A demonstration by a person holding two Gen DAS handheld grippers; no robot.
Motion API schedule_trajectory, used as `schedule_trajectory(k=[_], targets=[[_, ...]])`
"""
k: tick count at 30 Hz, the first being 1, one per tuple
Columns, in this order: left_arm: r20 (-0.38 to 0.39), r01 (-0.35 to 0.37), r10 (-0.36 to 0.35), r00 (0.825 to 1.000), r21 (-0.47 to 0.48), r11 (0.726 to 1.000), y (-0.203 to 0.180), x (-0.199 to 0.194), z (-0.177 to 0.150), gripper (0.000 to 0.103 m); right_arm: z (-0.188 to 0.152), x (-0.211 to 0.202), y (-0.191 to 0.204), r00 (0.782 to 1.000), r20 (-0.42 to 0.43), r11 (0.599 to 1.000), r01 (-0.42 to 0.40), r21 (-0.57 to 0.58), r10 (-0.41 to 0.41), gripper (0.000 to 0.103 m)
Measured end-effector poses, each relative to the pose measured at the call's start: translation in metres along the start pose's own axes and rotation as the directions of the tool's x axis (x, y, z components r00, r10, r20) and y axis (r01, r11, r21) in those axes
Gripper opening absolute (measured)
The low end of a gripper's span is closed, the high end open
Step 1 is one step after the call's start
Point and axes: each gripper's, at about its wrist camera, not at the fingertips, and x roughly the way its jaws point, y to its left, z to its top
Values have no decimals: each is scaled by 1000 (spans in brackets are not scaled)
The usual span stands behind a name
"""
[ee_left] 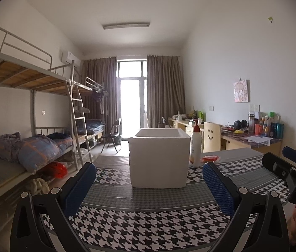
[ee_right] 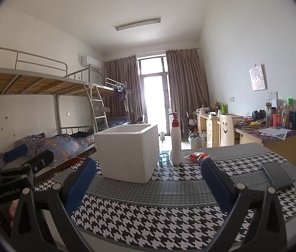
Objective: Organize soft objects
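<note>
A white foam box (ee_left: pixel 158 157) (ee_right: pixel 126 151) with an open top stands on the houndstooth cloth. Behind it to the right lies a small red soft packet (ee_left: pixel 210 159) (ee_right: pixel 196 155). My left gripper (ee_left: pixel 148 180) is open, low over the cloth just in front of the box, nothing between its blue pads. My right gripper (ee_right: pixel 148 178) is also open and empty, a little to the right of the box. Each gripper shows at the edge of the other's view, the right one (ee_left: pixel 288 163) and the left one (ee_right: pixel 28 157).
A white pump bottle (ee_left: pixel 195 147) (ee_right: pixel 176 140) stands right of the box. A dark phone (ee_right: pixel 277 174) lies on the cloth at right. The table (ee_left: pixel 148 220) is covered in black-and-white cloth. Bunk beds (ee_left: pixel 32 147) line the left; desks and a chair (ee_left: pixel 211 136) the right.
</note>
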Motion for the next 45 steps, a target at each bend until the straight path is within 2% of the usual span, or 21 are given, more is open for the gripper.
schedule_trajectory(k=[20, 45], targets=[[-9, 25, -25, 1000, 11, 1000, -4, -15, -3, 102, -4, -17, 4, 1000, 15, 1000, 7, -8, -7, 101], [-28, 29, -28, 999, 4, 1000, -3, -11, -3, 102, -6, -11, 4, 1000, -7, 1000, 8, -16, -8, 101]])
